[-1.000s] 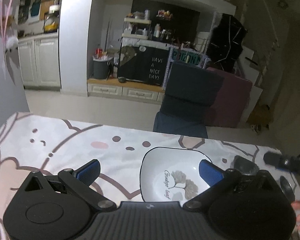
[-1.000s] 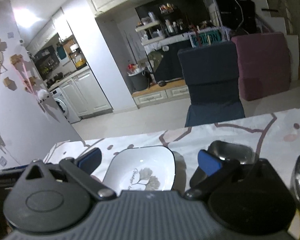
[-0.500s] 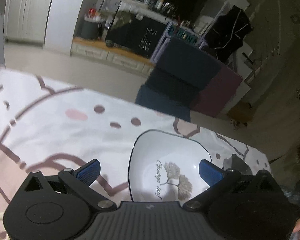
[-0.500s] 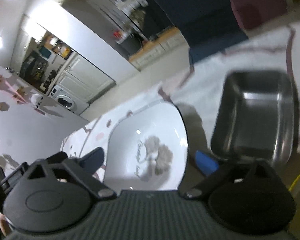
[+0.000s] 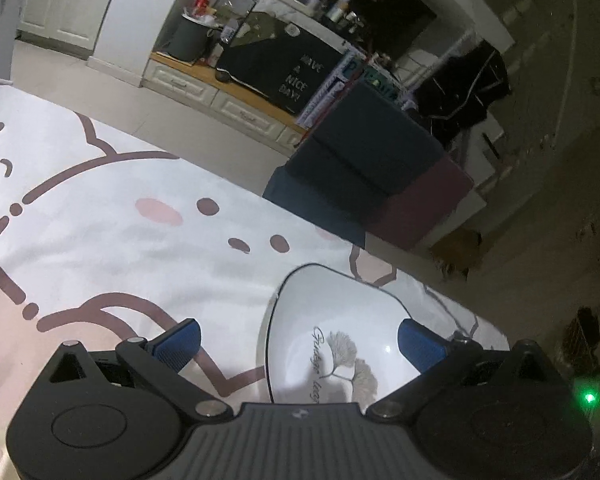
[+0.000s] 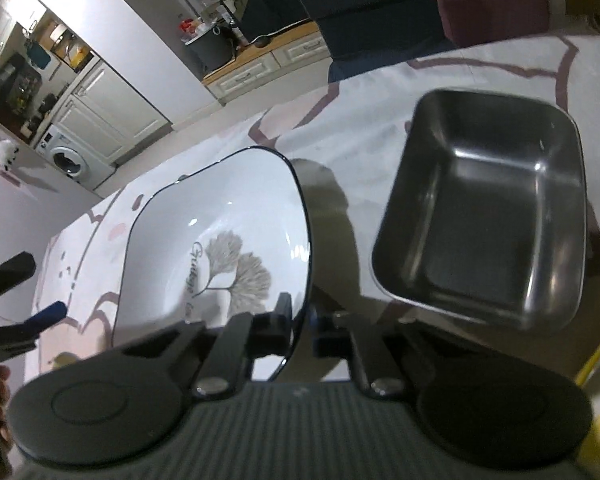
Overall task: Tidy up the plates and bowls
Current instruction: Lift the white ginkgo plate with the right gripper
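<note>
White glazed ceramic, the square-ish bowl with a thin dark rim and a grey leaf print fills the lower left and centre of the right wrist view, and its near right rim runs straight into the right gripper, at bottom centre. The jaws there are closing on that rim, one finger inside the bowl and one outside, with the rim between them and the pads seemingly pressing it. In the left wrist view the same bowl sits at lower centre-right; the left gripper stands wide, its blue pads apart, the right pad over the bowl's inside and the left pad over the pink-and-white patterned cloth, touching nothing I can make out. So the right hand is judged the one placed to carry the bowl. Just beyond and to the right in the right wrist view, apart from the bowl by a strip of cloth, lies the rectangular stainless steel tray, its long axis running away from the camera.
</note>
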